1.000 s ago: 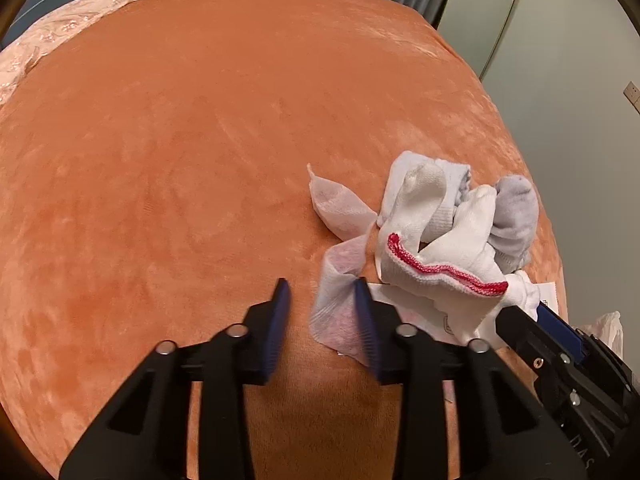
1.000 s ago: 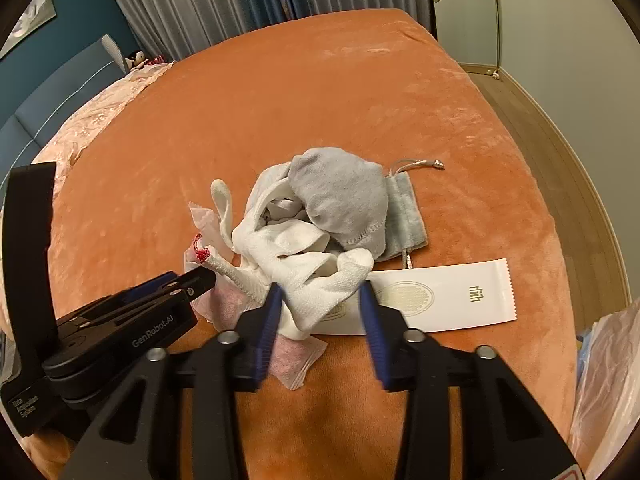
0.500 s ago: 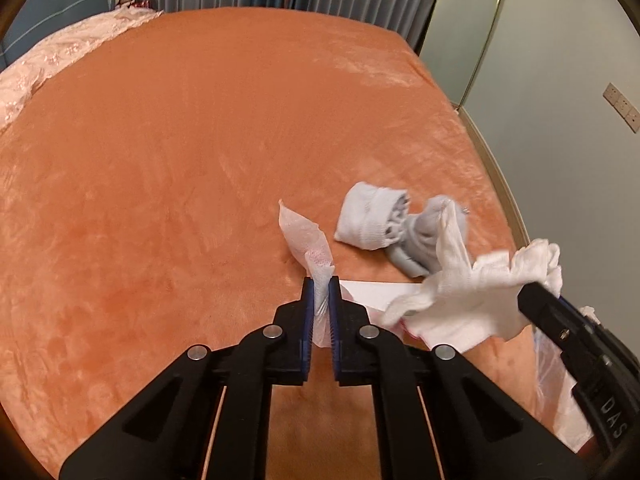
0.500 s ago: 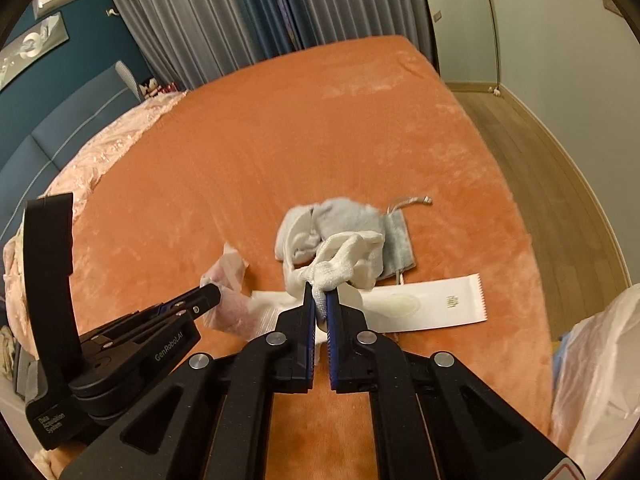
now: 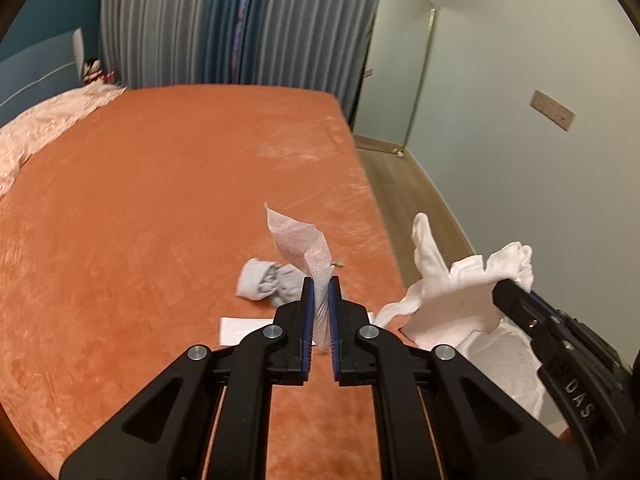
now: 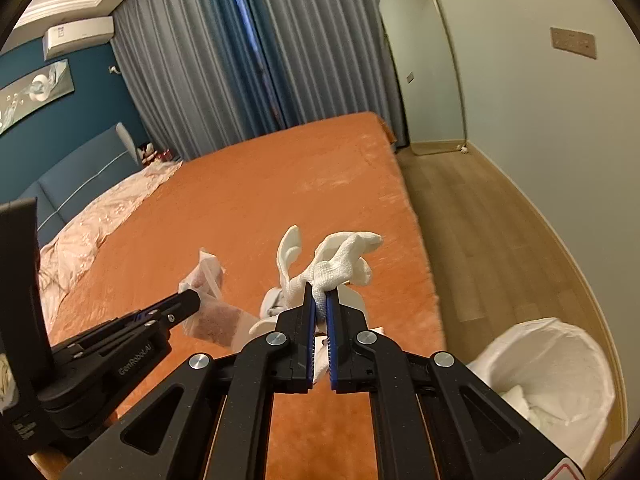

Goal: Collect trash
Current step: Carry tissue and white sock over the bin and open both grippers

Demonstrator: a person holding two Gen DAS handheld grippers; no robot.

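My left gripper (image 5: 320,280) is shut on a thin white mesh wrapper (image 5: 298,242) and holds it up above the orange bed (image 5: 160,200). My right gripper (image 6: 319,290) is shut on a white sock (image 6: 340,260) and holds it in the air near the bed's right edge. The sock also shows in the left wrist view (image 5: 460,280), and the wrapper in the right wrist view (image 6: 212,312). A trash bin with a white liner (image 6: 560,364) stands on the floor, below and to the right of the right gripper.
A grey sock bundle (image 5: 268,280) and a flat white paper packet (image 5: 244,330) lie on the bed. Pink bedding (image 6: 100,220) lies at the left. The wooden floor (image 6: 480,220), a wall and curtains lie beyond the bed's right edge.
Both grippers shut on their items and lifted them off the bed. The views tilted up and the bin came into the right wrist view.
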